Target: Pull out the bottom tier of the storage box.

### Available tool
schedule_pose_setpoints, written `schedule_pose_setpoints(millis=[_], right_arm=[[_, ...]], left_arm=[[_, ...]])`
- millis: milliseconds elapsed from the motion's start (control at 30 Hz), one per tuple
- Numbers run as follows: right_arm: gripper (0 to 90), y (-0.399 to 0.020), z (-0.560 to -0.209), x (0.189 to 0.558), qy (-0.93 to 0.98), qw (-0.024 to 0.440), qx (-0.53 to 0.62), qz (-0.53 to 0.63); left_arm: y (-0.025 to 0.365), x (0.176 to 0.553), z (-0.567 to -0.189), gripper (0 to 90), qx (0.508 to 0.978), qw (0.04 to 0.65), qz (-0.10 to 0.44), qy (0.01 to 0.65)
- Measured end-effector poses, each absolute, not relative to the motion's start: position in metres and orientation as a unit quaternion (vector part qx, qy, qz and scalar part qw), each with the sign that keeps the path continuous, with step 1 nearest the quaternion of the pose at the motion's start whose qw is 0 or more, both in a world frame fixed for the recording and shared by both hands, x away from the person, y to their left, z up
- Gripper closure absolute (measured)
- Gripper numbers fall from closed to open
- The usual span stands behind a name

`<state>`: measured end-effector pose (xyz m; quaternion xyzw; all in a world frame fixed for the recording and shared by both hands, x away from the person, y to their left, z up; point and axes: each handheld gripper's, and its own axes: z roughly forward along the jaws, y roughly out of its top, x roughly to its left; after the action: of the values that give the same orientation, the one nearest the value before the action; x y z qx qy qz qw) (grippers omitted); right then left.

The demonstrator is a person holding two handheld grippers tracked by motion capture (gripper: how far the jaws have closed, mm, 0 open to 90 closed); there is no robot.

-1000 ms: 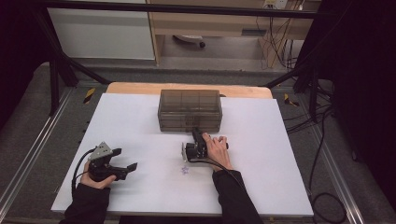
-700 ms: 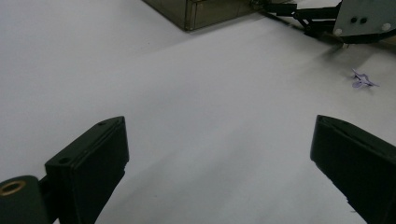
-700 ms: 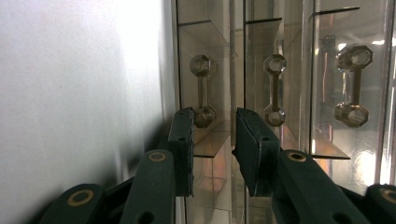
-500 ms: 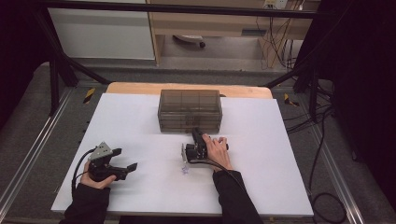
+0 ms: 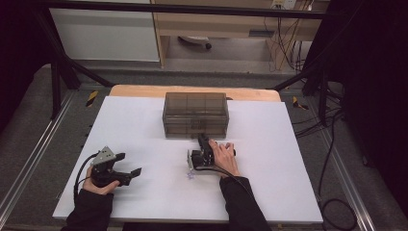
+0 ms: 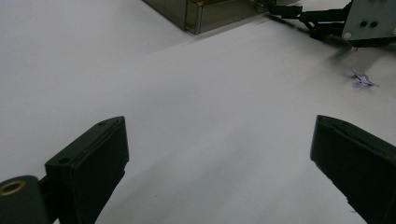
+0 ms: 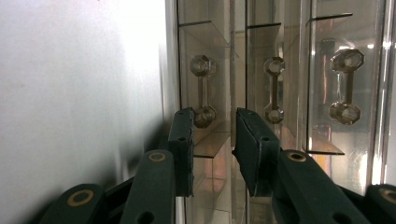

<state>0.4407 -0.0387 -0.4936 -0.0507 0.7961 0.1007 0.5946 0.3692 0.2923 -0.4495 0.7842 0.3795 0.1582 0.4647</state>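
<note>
Drawer work: my right claw (image 7: 212, 149) is nearly together at the cabinet (image 5: 195, 114), maybe pinching a handle (image 7: 204, 91); next I pull. Left claw (image 6: 219, 163) sits wide apart.

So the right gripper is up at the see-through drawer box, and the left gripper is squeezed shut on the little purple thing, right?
Not quite. The left gripper is wide open over bare table, as the left gripper view shows; the little purple thing lies apart. The right gripper is indeed at the see-through drawer box.
</note>
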Motion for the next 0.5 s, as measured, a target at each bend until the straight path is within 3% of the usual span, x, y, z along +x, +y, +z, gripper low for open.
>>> schedule_pose_setpoints(millis=[500], right_arm=[[68.6, -0.0396, -0.4936, 0.4343, 0.798, 0.592, -0.051, 0.103]], left_arm=[[0.2923, 0.3691, -0.4494, 3.7, 0.784, 0.465, 0.158, 0.379]])
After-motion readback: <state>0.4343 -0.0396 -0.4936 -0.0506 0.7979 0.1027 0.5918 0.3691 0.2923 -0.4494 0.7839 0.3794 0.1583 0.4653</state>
